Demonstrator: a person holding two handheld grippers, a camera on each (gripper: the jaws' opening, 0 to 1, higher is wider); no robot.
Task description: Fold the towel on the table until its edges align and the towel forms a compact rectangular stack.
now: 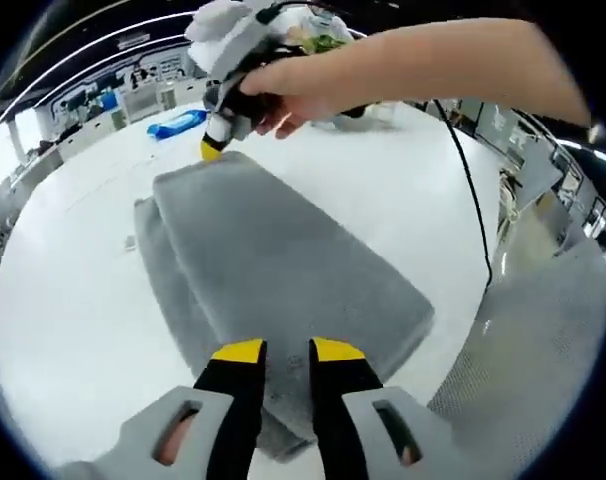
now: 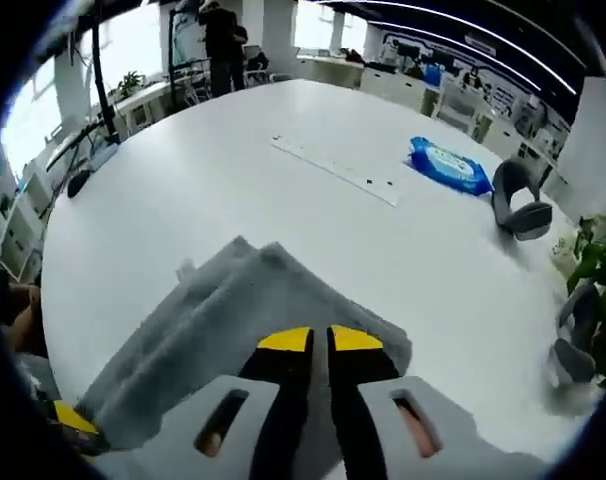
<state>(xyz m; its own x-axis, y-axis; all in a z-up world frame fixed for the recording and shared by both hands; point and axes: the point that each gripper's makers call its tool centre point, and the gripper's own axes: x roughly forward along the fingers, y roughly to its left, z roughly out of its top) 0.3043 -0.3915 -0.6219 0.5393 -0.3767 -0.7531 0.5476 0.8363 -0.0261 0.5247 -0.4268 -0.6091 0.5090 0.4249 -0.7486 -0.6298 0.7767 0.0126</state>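
Note:
A grey towel (image 1: 283,260) lies folded in layers on the white table (image 1: 73,300). My left gripper (image 1: 288,352) sits at the towel's near edge, its yellow-tipped jaws close together with grey cloth between them. At the towel's far corner a hand holds my right gripper (image 1: 213,145). In the right gripper view the right gripper (image 2: 319,340) has its jaws nearly touching, pinched on a corner of the towel (image 2: 213,330). The upper layer spans flat between the two grippers, above a lower layer that shows along one side.
A blue wipes pack (image 2: 448,165), a white strip (image 2: 333,165) and grey curved objects (image 2: 518,200) lie farther out on the table (image 2: 183,180). A green plant (image 2: 593,260) stands at its edge. A black cable (image 1: 473,200) hangs past the edge above grey floor (image 1: 543,370).

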